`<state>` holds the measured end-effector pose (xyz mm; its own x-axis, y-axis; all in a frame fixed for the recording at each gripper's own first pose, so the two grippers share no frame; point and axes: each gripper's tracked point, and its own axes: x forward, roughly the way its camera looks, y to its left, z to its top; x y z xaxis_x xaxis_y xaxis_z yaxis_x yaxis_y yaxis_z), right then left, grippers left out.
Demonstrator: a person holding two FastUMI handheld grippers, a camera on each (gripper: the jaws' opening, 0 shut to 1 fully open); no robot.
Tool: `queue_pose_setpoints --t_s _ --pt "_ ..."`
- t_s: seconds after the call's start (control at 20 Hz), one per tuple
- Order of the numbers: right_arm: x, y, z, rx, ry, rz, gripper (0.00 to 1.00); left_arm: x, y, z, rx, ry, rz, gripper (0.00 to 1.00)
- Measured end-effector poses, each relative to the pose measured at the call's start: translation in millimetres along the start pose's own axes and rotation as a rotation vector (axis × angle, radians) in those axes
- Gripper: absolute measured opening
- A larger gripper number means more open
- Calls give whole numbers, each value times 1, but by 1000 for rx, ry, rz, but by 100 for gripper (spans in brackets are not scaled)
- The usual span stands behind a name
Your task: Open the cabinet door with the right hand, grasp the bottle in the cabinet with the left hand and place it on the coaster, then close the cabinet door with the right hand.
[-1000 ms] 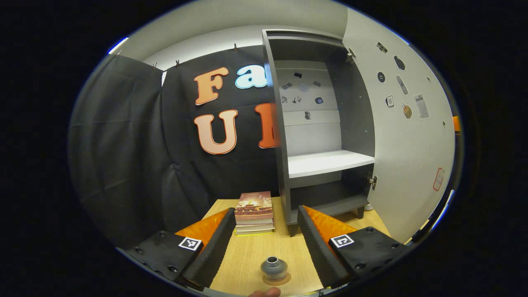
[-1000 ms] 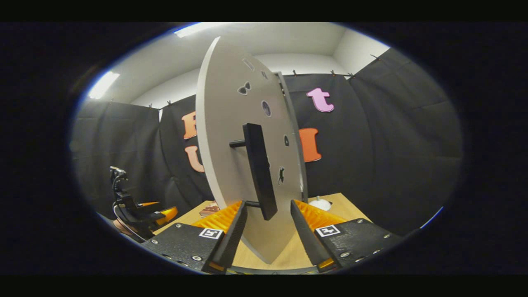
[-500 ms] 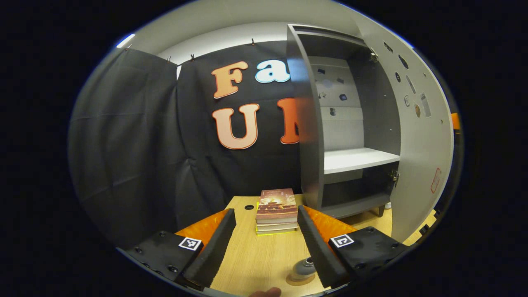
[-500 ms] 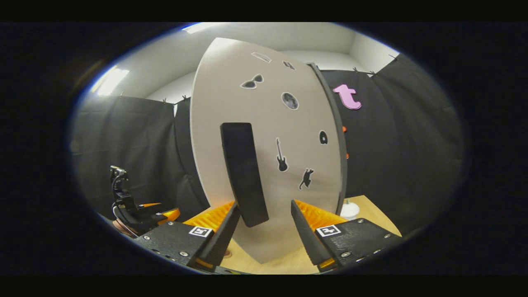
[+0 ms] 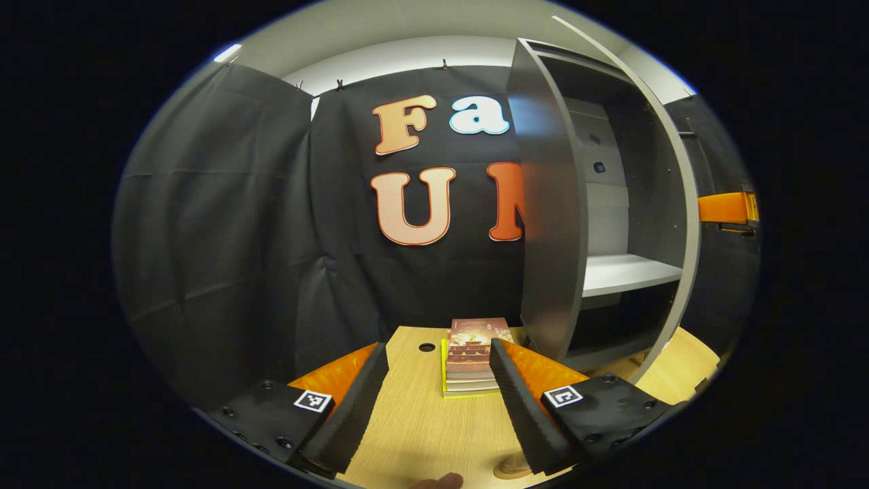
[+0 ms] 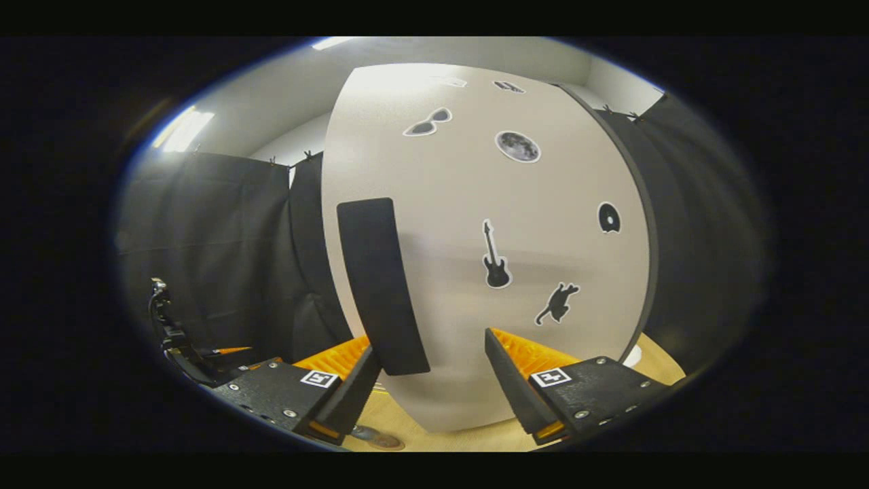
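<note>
Ahead of our spread right gripper: pale stickered cabinet door, dark handle; our left gripper, spread, faces books.

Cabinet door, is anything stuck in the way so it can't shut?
Nothing visible is. The door is nearly shut, and the gap to the cabinet has just a bare shelf behind it. The books sit outside, beside its wall.

The left gripper hangs over the wooden table with its fingers spread. A stack of books lies ahead, beside the grey cabinet (door partly open, white shelf inside).
</note>
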<state>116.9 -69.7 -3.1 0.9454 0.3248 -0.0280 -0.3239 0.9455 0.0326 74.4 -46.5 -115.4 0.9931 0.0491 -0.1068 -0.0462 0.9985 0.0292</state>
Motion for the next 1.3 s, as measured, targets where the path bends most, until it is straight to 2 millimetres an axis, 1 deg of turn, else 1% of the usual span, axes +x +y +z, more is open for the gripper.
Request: queue_pose_setpoints --t_s 0.1,0.15,0.3,0.35,0.5,0.6,0.8,0.95,1.05,1.1,1.2,1.3 --pt "11 1 -3 -11 -11 -14 92 12 6 -4 0 2 -7 98" --pt "16 0 -4 -25 -19 -24 92 19 9 -5 3 3 -10 98" --pt "24 2 -1 -55 -27 -54 93 35 14 -7 -3 8 -25 98" --pt "25 1 -2 -63 -31 -72 93 38 17 -8 -7 7 -29 98" --pt "27 0 0 -79 -47 -130 93 54 16 -4 -18 0 -52 98" --pt "29 -1 0 -85 -55 -167 94 57 14 -4 -23 0 -70 98" --pt "23 0 -2 -101 -69 -225 94 74 8 -7 -31 7 -99 98" --pt "24 1 -5 -112 -69 -238 94 75 10 -9 -44 14 -104 98" --pt "25 0 -5 -117 -66 -238 94 72 12 -7 -49 12 -101 97" --pt "25 1 -4 -115 -75 -238 94 70 14 -5 -49 10 -94 96" --pt "25 1 -6 -111 -66 -229 94 63 12 -2 -53 6 -91 94" --pt "22 4 -7 -90 -45 -215 95 53 12 3 -49 6 -85 95"
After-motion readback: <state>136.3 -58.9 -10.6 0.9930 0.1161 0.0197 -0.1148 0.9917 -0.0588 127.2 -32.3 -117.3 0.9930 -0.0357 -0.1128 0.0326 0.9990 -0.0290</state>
